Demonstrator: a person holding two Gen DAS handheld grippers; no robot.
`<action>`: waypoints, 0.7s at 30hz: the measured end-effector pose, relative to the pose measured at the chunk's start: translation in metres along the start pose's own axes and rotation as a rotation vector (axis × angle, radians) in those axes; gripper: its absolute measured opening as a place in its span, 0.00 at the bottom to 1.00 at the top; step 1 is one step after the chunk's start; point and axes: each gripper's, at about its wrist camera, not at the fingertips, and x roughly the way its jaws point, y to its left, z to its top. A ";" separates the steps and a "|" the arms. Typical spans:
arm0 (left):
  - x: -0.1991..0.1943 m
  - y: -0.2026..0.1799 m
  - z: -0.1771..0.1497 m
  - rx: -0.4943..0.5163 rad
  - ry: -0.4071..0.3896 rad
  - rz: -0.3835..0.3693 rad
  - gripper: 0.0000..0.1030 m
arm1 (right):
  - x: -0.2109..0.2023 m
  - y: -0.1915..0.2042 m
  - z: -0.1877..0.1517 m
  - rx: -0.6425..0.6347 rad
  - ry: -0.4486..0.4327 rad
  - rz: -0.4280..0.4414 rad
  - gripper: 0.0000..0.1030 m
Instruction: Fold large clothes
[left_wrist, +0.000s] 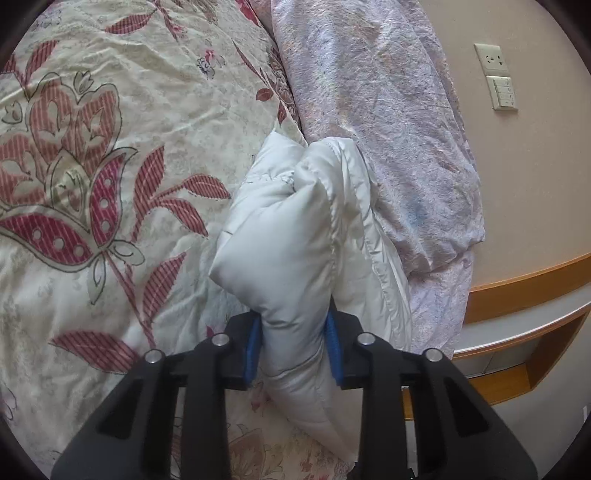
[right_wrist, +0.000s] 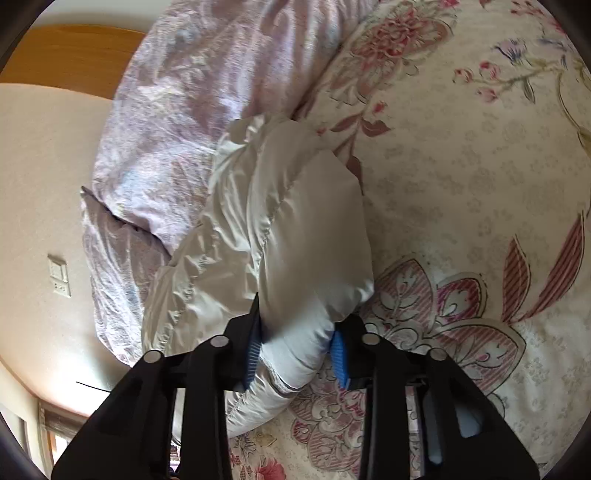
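Note:
A white puffy padded garment (left_wrist: 295, 236) lies bunched on a floral bedspread (left_wrist: 110, 147). My left gripper (left_wrist: 293, 347) is shut on a thick fold of it, blue pads (left_wrist: 254, 350) pressing both sides. In the right wrist view the same white garment (right_wrist: 288, 229) runs away from me, and my right gripper (right_wrist: 297, 350) is shut on another padded fold near a lace-trimmed edge, blue pads (right_wrist: 339, 356) on either side. The rest of the garment is crumpled beyond the fingers.
A rumpled lilac quilt (left_wrist: 388, 129) lies along the bed's edge next to the garment, also in the right wrist view (right_wrist: 177, 129). A beige wall with a socket and switch (left_wrist: 498, 77) and a wooden shelf (left_wrist: 524, 325) stand beside the bed.

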 end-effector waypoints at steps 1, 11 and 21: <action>-0.002 -0.003 0.000 0.015 -0.001 -0.002 0.23 | -0.001 0.004 0.000 -0.009 -0.004 0.003 0.27; -0.055 -0.019 0.004 0.106 -0.030 -0.031 0.19 | -0.034 0.033 -0.022 -0.132 0.034 0.076 0.23; -0.173 0.044 -0.011 0.044 -0.064 0.010 0.20 | -0.092 0.025 -0.109 -0.321 0.186 0.075 0.23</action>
